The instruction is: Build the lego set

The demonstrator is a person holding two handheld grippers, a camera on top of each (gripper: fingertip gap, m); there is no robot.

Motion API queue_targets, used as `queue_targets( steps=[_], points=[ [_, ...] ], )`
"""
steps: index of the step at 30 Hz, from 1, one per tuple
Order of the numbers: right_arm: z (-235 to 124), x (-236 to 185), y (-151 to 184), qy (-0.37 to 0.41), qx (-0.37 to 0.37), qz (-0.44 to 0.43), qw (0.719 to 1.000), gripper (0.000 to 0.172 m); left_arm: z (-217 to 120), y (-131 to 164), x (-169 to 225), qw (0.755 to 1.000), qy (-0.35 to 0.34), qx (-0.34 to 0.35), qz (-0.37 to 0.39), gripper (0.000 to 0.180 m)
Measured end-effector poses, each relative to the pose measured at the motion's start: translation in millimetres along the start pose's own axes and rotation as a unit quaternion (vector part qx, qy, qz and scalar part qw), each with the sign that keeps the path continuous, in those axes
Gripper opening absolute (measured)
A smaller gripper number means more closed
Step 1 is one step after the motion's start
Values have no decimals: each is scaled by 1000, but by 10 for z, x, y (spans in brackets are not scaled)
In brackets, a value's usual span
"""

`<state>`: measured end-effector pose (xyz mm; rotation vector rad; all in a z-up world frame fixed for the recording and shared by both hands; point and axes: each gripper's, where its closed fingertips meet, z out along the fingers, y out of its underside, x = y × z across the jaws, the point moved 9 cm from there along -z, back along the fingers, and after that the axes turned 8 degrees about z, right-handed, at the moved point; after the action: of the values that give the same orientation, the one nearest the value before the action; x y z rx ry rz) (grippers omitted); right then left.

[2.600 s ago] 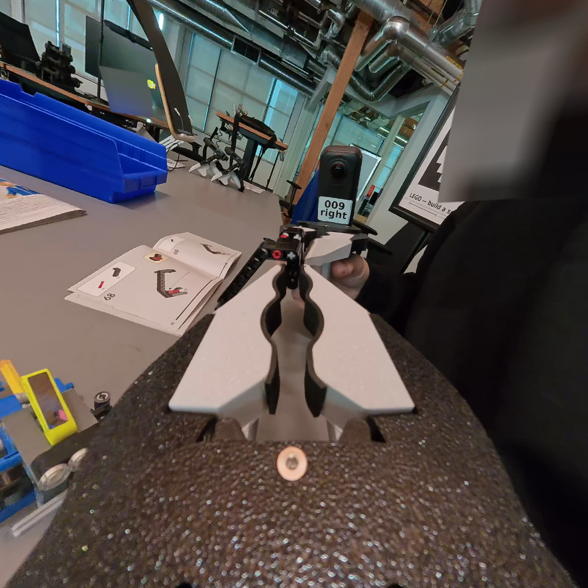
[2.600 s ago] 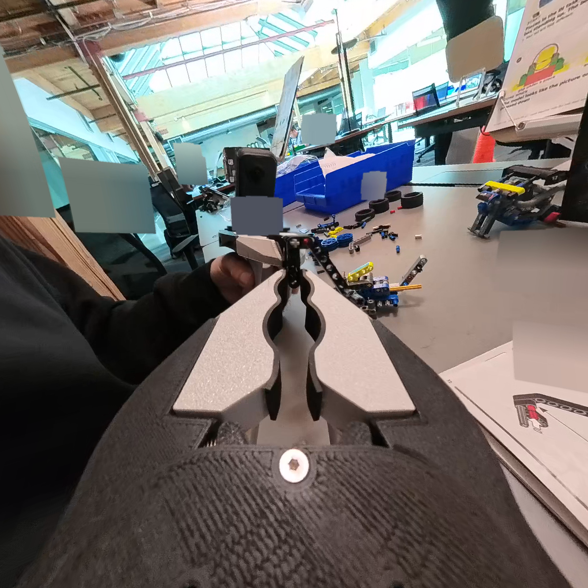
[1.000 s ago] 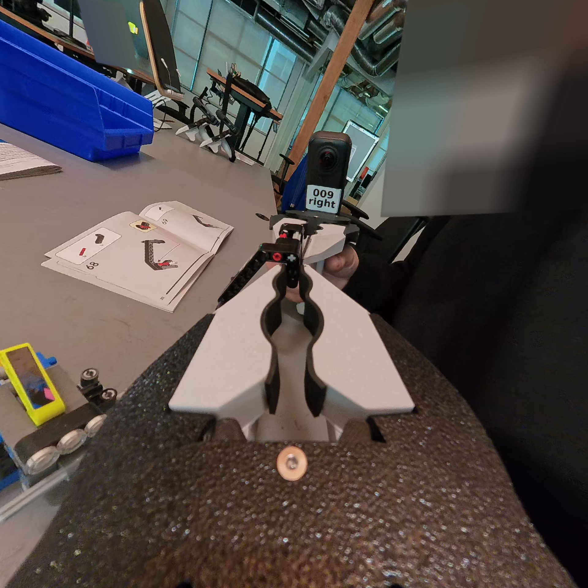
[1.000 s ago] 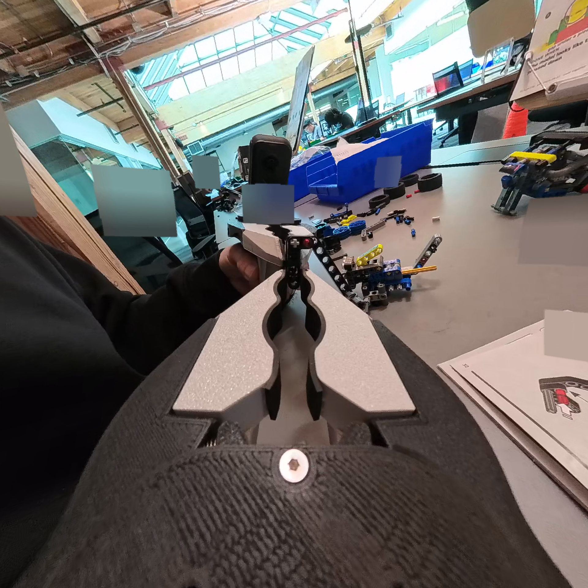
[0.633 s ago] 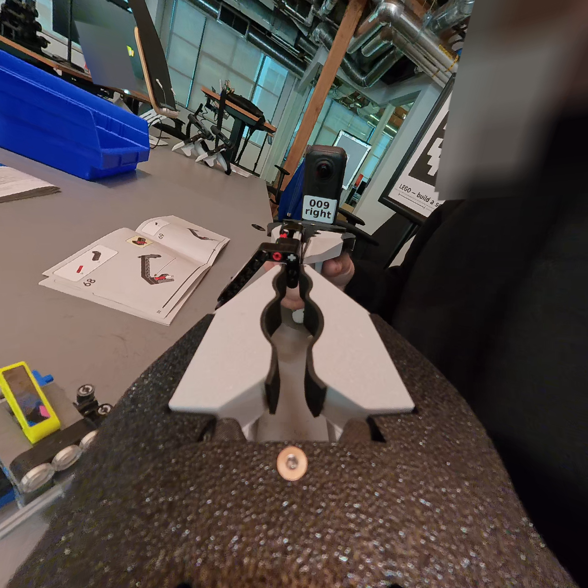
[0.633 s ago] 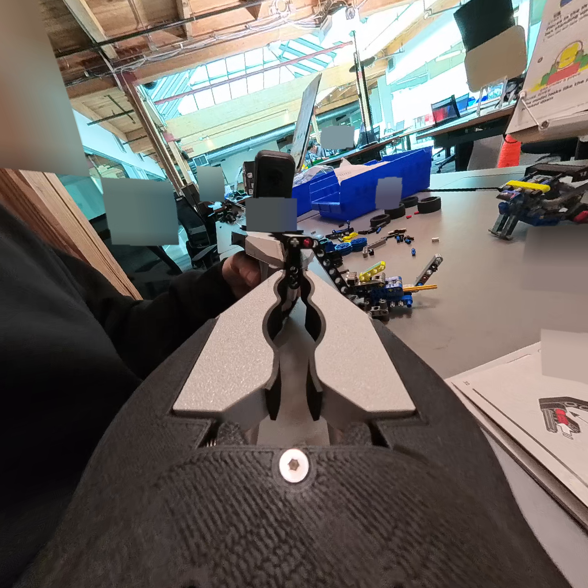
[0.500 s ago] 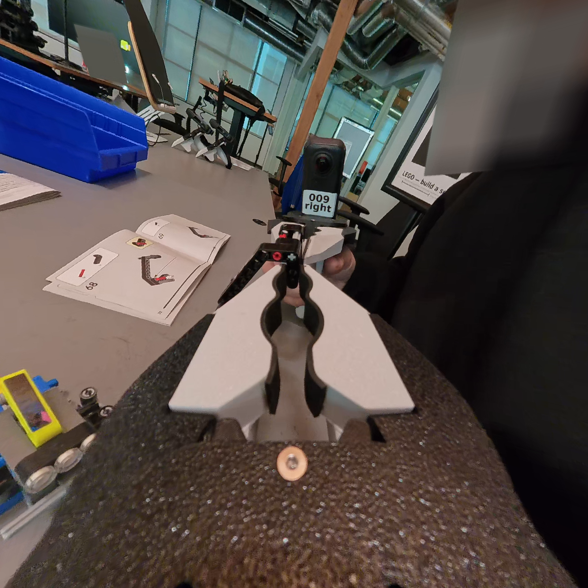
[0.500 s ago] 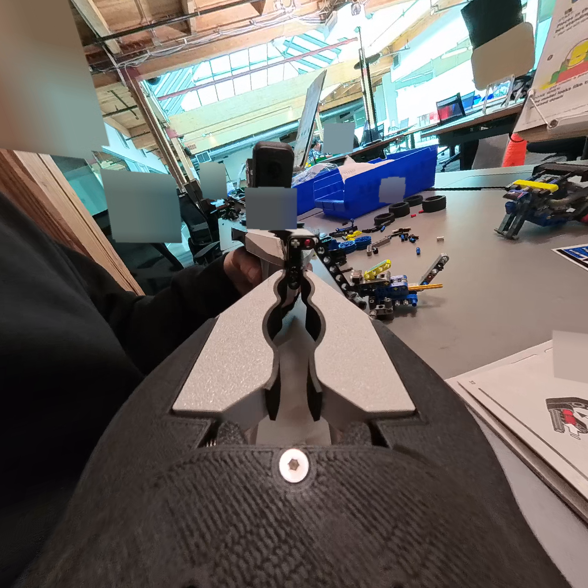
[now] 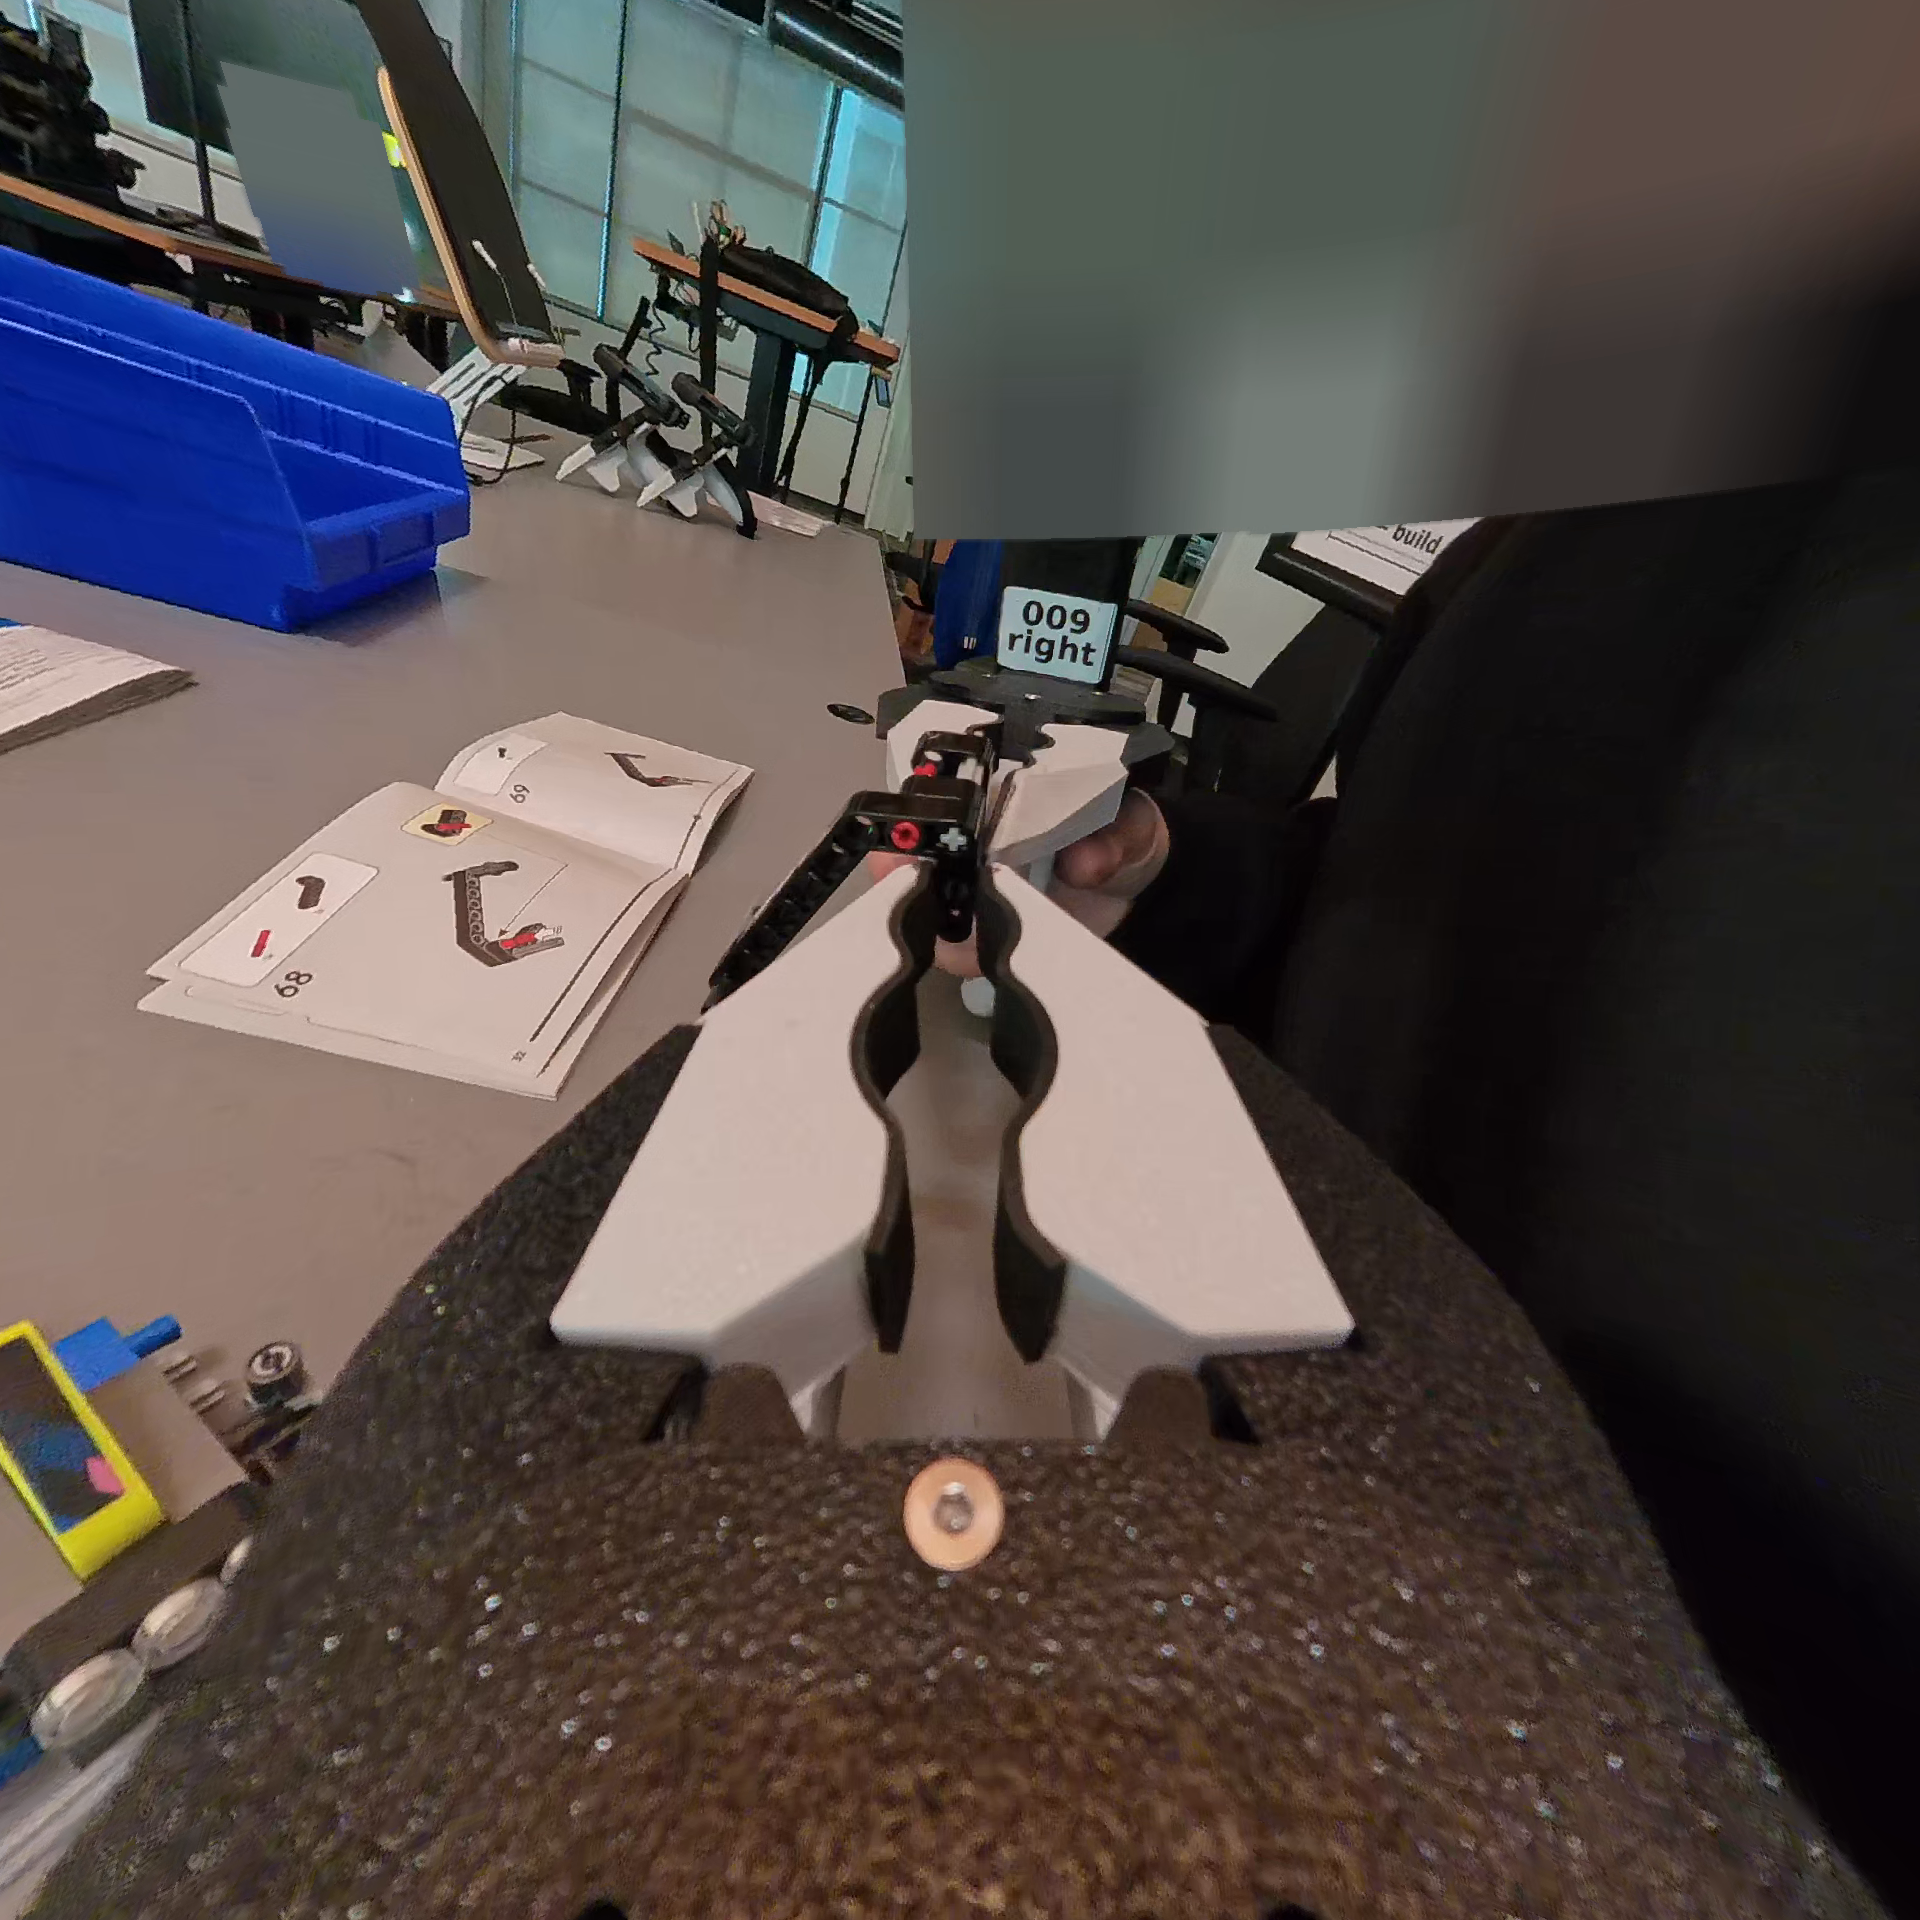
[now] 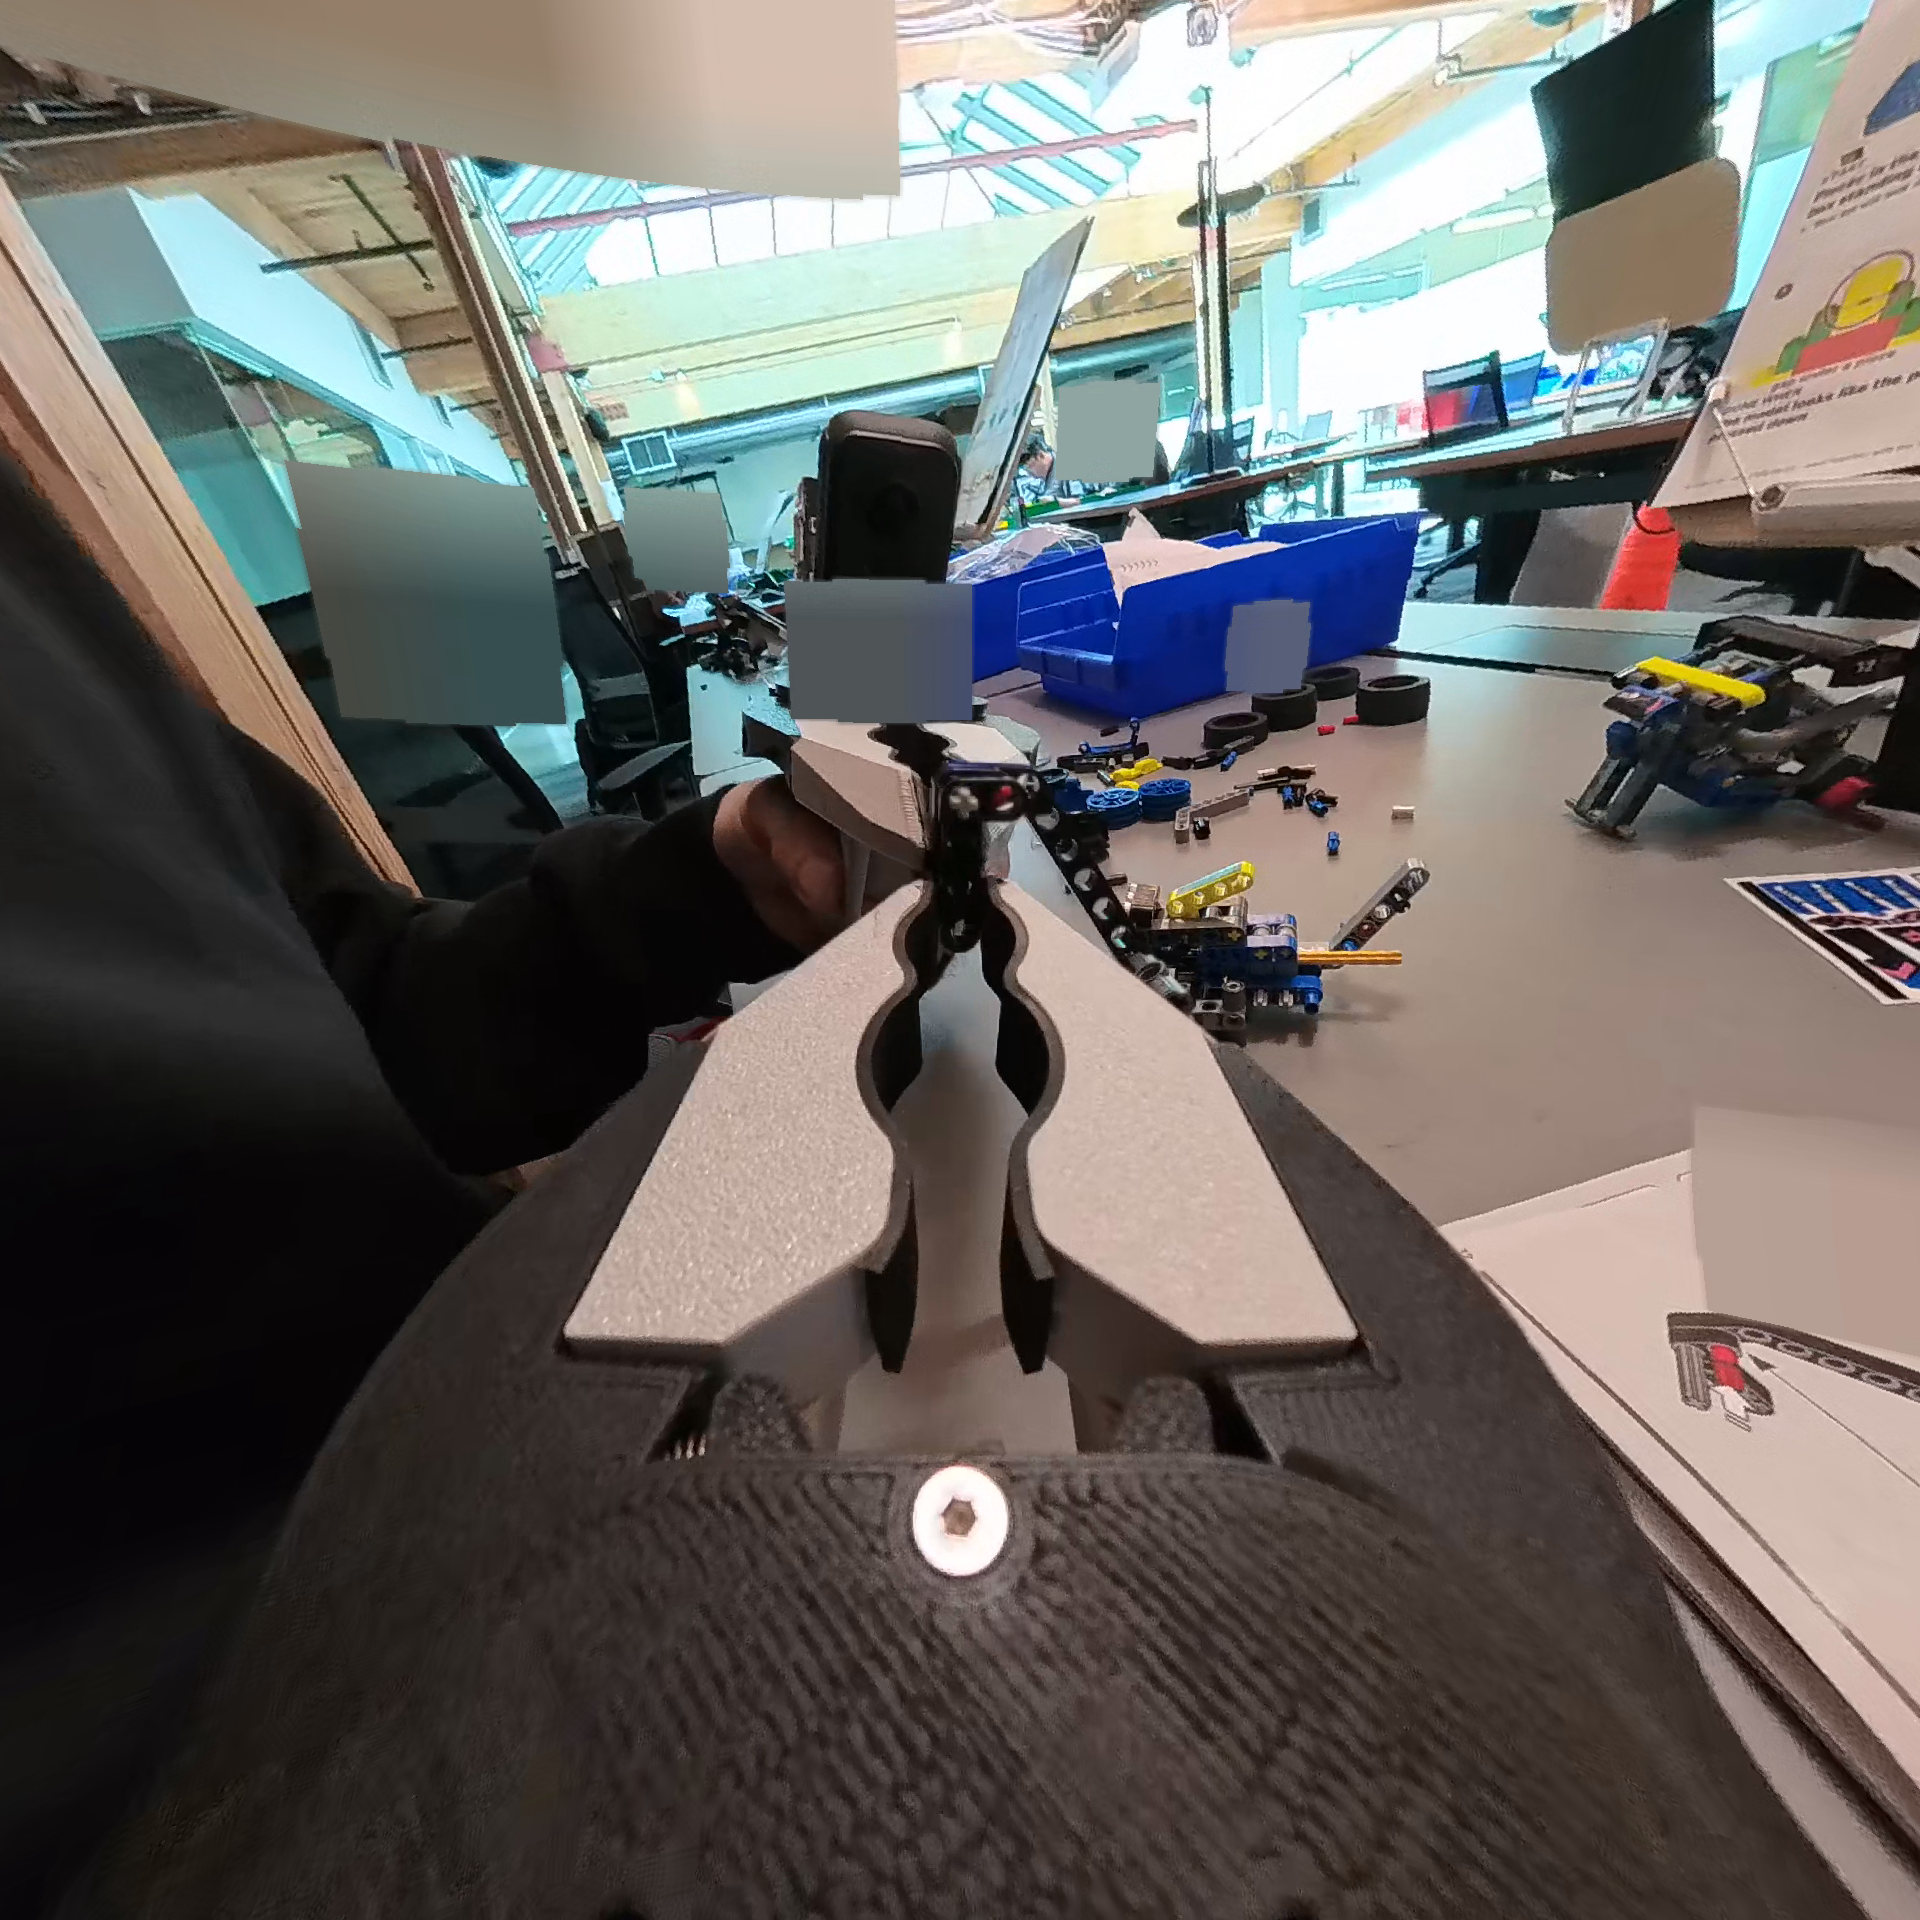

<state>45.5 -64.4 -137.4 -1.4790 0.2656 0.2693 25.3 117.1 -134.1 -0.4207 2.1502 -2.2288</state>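
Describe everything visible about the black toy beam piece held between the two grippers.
The black beam piece is glossy plastic: a short holed bar with a red pin and a pale cross-shaped hole near its top, joined to a long holed arm slanting down toward the table. It is held in the air, pinched from opposite sides by the left gripper and right gripper, both shut on it.
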Motion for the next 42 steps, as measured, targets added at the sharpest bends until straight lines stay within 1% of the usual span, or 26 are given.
queue_targets(
  steps=[6, 11, 15, 18, 22, 26, 29, 33, 38, 42],
  points=[
    [-56, 34, -25, -5, 22, -8, 1000, 5, 58, -40, -25, 1000, 1, 4, 1, 4],
    [-116, 92, -49, 0, 35, -31, 999, 5, 123, -40, -84, 1000, 0, 16, -17, 4],
    [-146, 163, -55, -1, 28, -23, 999, 5, 144, -2, -142, 999, -1, 20, -42, 4],
    [-166, 191, -63, -1, 14, -28, 1000, 5, 150, 6, -145, 999, -7, 13, -41, 4],
    [-143, 156, -76, -7, 20, -22, 1000, 5, 123, -9, -112, 999, -5, 24, -45, 4],
    [-121, 92, -92, -14, 4, -22, 1000, 5, 83, -1, -42, 999, -4, 28, -42, 4],
    [-92, 53, -96, -22, -5, -6, 1000, 5, 32, 3, 7, 999, -6, 30, -40, 4],
    [-40, -5, -105, -31, 2, 8, 1000, 4, -38, -1, 69, 998, -13, 43, -33, 4],
    [7, -55, -100, -34, -7, 6, 999, 4, -100, 44, 137, 997, -19, 55, -40, 4],
    [61, -117, -140, -39, -13, -11, 999, 4, -157, 50, 191, 996, -21, 72, -39, 4]
  ],
)
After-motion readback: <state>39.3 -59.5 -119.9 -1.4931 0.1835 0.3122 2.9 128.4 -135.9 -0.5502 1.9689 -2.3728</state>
